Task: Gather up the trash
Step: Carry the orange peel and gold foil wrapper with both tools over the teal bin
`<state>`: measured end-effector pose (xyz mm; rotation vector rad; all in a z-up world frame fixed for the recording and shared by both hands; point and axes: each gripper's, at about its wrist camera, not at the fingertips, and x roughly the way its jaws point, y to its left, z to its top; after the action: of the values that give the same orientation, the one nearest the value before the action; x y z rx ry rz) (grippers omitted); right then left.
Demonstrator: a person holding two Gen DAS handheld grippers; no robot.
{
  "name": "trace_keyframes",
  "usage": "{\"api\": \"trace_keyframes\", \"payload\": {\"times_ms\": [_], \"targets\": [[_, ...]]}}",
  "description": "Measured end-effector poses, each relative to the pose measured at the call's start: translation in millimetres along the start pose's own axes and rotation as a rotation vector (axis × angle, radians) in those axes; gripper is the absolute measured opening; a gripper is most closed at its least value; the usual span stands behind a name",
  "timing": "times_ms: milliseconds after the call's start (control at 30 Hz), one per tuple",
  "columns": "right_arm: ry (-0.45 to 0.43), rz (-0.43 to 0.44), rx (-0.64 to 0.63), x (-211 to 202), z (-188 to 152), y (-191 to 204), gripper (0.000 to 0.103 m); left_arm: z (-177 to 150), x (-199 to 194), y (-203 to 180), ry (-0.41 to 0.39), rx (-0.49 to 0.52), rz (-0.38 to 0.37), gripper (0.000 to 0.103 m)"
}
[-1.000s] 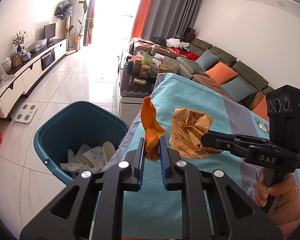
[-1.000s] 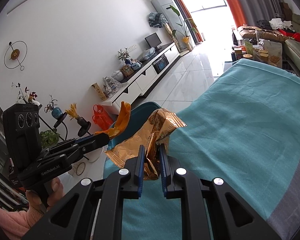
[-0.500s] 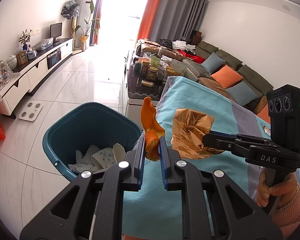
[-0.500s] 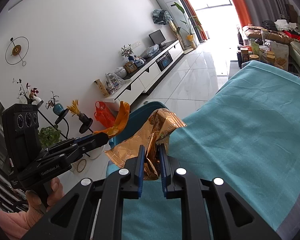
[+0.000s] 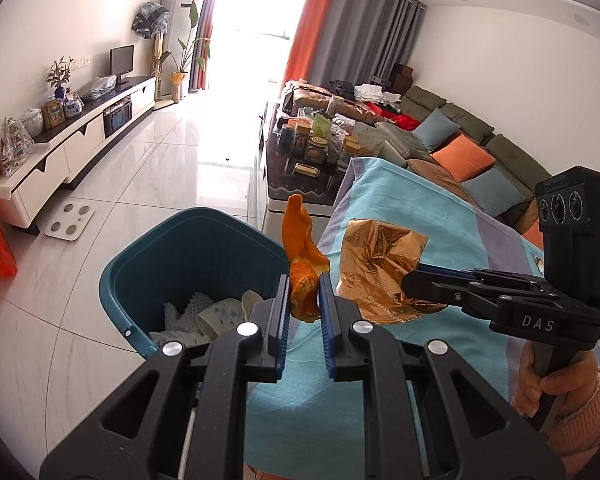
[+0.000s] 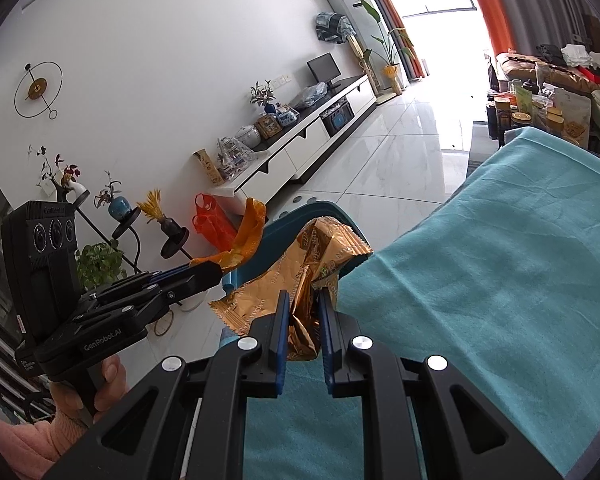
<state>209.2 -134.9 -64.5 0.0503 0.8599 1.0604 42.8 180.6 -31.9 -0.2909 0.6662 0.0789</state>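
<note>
Trash is riding in both grippers right now. Nearest, the left gripper (image 5: 304,300) is clamping a strip of orange peel (image 5: 302,252), curled and pithy, standing up out of the blue pads. Just beside it, the right gripper (image 6: 303,312) is pinching a crumpled gold foil wrapper (image 6: 300,280), shiny, creased, with printed lettering and a crimped edge flaring out to the side. Both pieces are hanging above the edge of the teal tablecloth (image 5: 400,216), not quite over the bin. Just beyond, the blue trash bin (image 5: 148,256) is sitting on the floor, paper cups and tissue already inside. To my eye, the hands are needing to carry on out past the cloth edge until each piece is hanging squarely over the bin mouth, and only then let go; the light foil could flutter, so lower is safer.
</note>
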Motion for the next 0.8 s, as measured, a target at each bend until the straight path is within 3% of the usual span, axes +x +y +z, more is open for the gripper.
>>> {"api": "trace_keyframes", "payload": {"times_ms": [800], "targets": [[0.046, -0.004, -0.03, 25, 12, 13, 0.013, 4, 8, 13, 0.01, -0.032, 0.03, 0.014]]}}
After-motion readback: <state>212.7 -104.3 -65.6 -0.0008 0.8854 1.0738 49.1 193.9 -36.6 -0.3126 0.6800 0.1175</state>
